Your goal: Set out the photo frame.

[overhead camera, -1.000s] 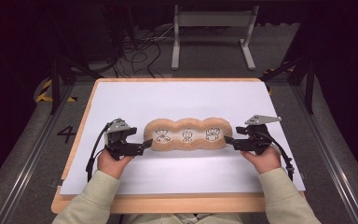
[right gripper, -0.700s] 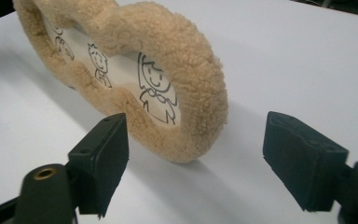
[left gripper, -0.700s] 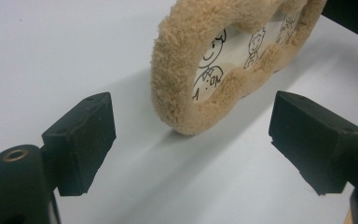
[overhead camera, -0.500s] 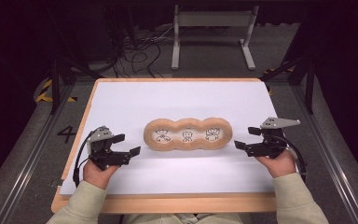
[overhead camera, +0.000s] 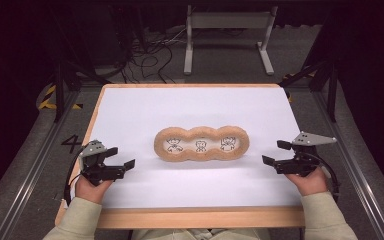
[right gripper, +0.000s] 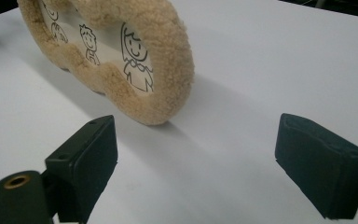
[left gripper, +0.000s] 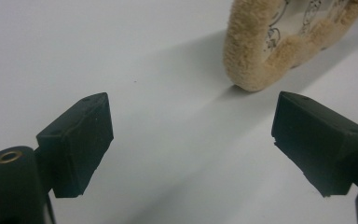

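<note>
A tan fluffy frame (overhead camera: 201, 144) with three lobes, each holding a cartoon drawing, lies flat in the middle of the white table top (overhead camera: 140, 115). My left gripper (overhead camera: 122, 156) is open to the left of it, apart from it, with nothing between its jaws. In the left gripper view (left gripper: 191, 140) the frame's end (left gripper: 251, 56) lies ahead at the upper right. My right gripper (overhead camera: 272, 152) is open to the right of the frame; its jaws have just been opening and hold nothing. In the right gripper view (right gripper: 196, 158) the frame (right gripper: 168, 60) is ahead at the upper left.
The white top has a wooden rim (overhead camera: 190, 217) along the front. Metal rails (overhead camera: 30, 165) run along both sides of the table. Behind it on the floor stand a grey metal stand (overhead camera: 227, 20) and a tangle of cables (overhead camera: 150, 55).
Both grippers held the frame's ends a second ago. They let go and drew outward, the left one leftward and toward me, the right one rightward. The frame stayed put.
</note>
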Motion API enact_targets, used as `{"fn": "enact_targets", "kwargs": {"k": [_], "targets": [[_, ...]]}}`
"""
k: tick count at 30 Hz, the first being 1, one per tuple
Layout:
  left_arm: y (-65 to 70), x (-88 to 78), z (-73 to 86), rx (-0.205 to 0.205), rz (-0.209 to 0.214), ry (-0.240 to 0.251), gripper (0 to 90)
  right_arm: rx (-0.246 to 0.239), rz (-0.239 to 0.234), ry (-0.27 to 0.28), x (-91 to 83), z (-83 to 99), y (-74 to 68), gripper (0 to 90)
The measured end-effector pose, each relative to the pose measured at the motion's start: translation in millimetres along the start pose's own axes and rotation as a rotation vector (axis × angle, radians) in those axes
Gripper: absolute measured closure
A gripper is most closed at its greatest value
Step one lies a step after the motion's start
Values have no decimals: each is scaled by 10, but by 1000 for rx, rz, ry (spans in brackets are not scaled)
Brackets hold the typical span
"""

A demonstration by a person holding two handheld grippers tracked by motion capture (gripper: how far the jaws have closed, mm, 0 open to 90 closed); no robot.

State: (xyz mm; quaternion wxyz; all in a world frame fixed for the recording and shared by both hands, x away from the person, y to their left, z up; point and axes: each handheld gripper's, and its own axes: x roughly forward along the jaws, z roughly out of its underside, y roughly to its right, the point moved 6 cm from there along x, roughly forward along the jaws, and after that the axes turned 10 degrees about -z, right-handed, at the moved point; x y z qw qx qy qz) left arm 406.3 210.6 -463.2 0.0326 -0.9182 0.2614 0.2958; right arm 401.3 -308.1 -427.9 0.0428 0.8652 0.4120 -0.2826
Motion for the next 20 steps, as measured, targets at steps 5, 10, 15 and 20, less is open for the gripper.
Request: {"fn": "enact_targets", "kwargs": {"k": [5, 10, 15, 20], "targets": [[-43, 64, 32, -6, -18, -24, 136, 19, 13, 5, 24, 81, 71, 136], [-108, 122, 26, -24, -44, -20, 162, 52, 31, -18, 123, 175, 95, 149], [-102, 141, 32, -33, -36, -28, 163, 54, 38, -29, 160, 219, 110, 147], [-66, 157, 26, -22, -38, -32, 162, 106, 49, -32, 171, 230, 141, 136]]}}
